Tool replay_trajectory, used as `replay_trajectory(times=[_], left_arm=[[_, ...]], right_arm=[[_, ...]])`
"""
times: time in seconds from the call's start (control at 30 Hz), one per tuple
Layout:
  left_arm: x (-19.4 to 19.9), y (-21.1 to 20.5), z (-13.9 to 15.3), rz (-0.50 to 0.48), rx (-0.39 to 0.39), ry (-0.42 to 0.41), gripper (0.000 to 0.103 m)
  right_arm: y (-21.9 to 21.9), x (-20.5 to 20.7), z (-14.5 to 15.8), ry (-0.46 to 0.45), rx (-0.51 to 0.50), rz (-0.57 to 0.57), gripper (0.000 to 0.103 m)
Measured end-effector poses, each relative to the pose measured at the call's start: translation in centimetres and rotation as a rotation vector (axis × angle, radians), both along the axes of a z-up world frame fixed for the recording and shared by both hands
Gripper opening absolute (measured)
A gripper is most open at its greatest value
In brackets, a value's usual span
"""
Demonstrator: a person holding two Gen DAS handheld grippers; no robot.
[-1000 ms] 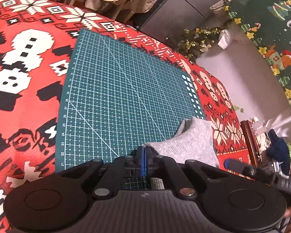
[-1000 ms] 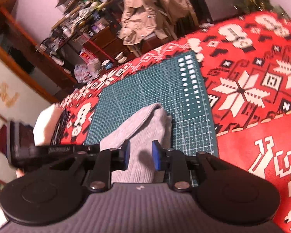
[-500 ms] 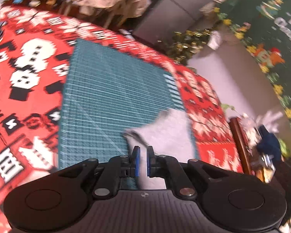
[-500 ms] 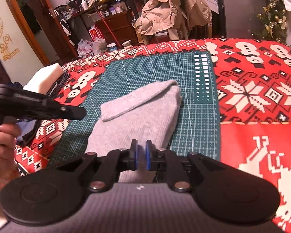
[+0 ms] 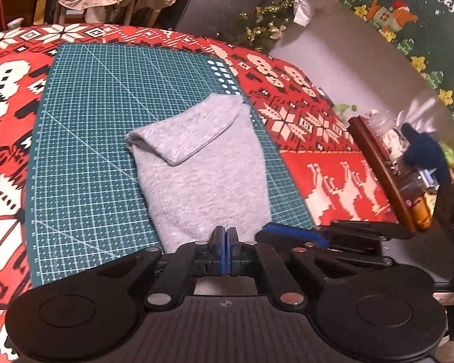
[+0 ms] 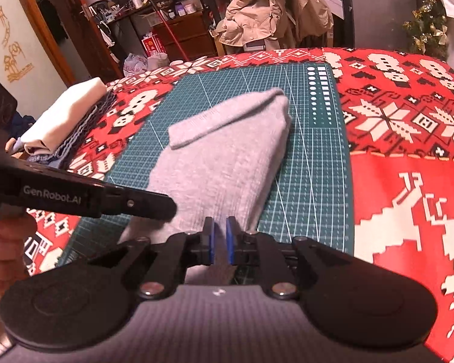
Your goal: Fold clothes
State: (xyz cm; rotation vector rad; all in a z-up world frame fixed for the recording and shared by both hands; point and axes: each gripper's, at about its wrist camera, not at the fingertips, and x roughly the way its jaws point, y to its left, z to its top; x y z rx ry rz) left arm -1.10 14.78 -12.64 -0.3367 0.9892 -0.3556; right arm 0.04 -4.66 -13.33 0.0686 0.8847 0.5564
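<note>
One grey knitted garment (image 5: 202,169) lies on the green cutting mat (image 5: 90,139), toward the mat's right side, narrowing away from the person. Its far end is turned back over itself in a slanting flap (image 6: 227,118), so at least one fold is already in it. The near hem runs under both tools.

From the left wrist view, the left gripper (image 5: 226,248) has its blue pads pressed together right at that near hem; whether any cloth is pinched between them I cannot tell, since the hem disappears behind the fingers. The right gripper (image 6: 219,243) sits just beside it at the same edge, its pads standing slightly apart with grey cloth showing in the gap, so it looks loosely set rather than clenched.

If the near edge is to be carried up, I'd judge that both tools need a firm bite on all the layers, spaced apart along the hem so it lifts level and the knit doesn't sag between them. The slanted flap could slide out of place if the cloth is dragged instead of lifted.

Off to the left on the red patterned tablecloth (image 6: 408,115), a pile of folded clothes (image 6: 66,118) sits well apart from the mat.
</note>
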Motion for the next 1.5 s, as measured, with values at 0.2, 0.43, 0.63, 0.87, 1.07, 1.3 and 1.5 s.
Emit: replay_trajectory(times=[0.2,0.43,0.63,0.87,1.07,1.3,1.5], left_arm=[[-1.3,-0.1,0.9,-0.009,0.045,-0.016,0.003],[-3.7,-0.6,2.4,-0.045,0.054,-0.046,0.01],[-5.5,-0.3,4.0,-0.052,0.087,-0.126,0.034],[-6.7,-0.1,4.1,-0.013,0.169,-0.134,0.046],[-7.9,-1.3,4.0,0.019,0.288,-0.174,0.06],[-7.9,-1.6,4.4,0.026,0.196,-0.196,0.0],[-7.5,-2.0,4.0,-0.019,0.135,-0.196,0.0]], right_arm=[[-0.6,-1.5,0.9,-0.008,-0.008,0.005,0.009],[-1.4,-3.7,2.6,-0.018,-0.042,0.01,0.035],[-2.1,-5.4,4.2,-0.018,-0.07,-0.014,0.069],[-1.9,-6.9,5.7,-0.118,-0.166,-0.037,0.102],[-1.1,-7.8,6.7,-0.204,-0.23,-0.047,0.102],[-0.5,-7.2,6.7,-0.141,-0.178,-0.021,0.102],[0.3,-6.7,6.2,-0.102,-0.143,-0.024,0.096]])
